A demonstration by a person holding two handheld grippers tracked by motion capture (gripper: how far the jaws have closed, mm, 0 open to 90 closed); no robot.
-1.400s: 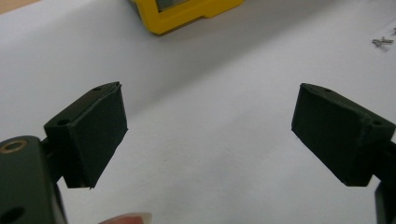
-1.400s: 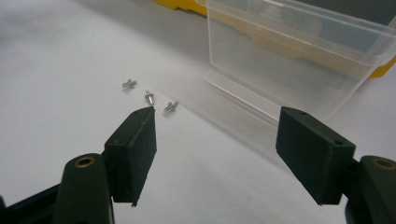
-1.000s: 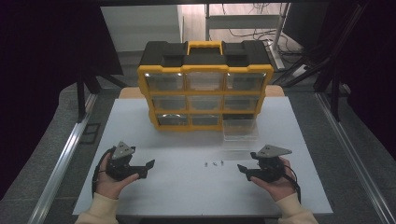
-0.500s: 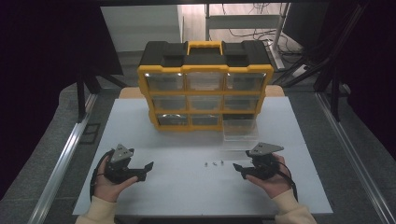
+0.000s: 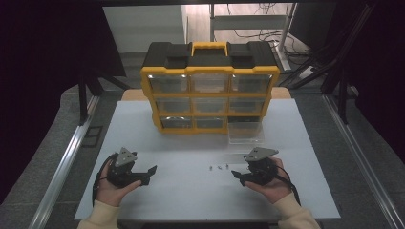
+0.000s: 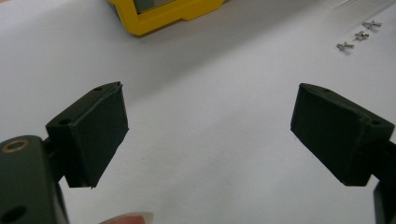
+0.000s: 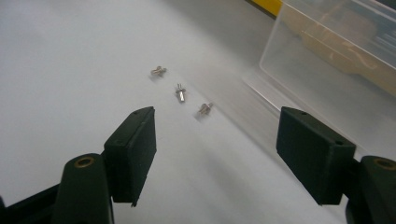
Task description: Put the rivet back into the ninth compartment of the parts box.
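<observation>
Three small screws (image 7: 181,93) lie loose on the white table (image 5: 191,191), just ahead of the right gripper (image 7: 215,140) and near a clear drawer (image 5: 246,132) pulled out of the yellow organizer (image 5: 210,95). Judging by that, sorting looks barely started: nothing picked yet, all three left to go. Right fingers (image 7: 133,149) are spread wide, holding nothing. Left gripper (image 6: 210,135) is also wide open, empty, well apart from the screws.

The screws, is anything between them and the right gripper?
No. The right gripper is open, the three screws lie just ahead on bare table, and the clear drawer sits off to one side.
</observation>
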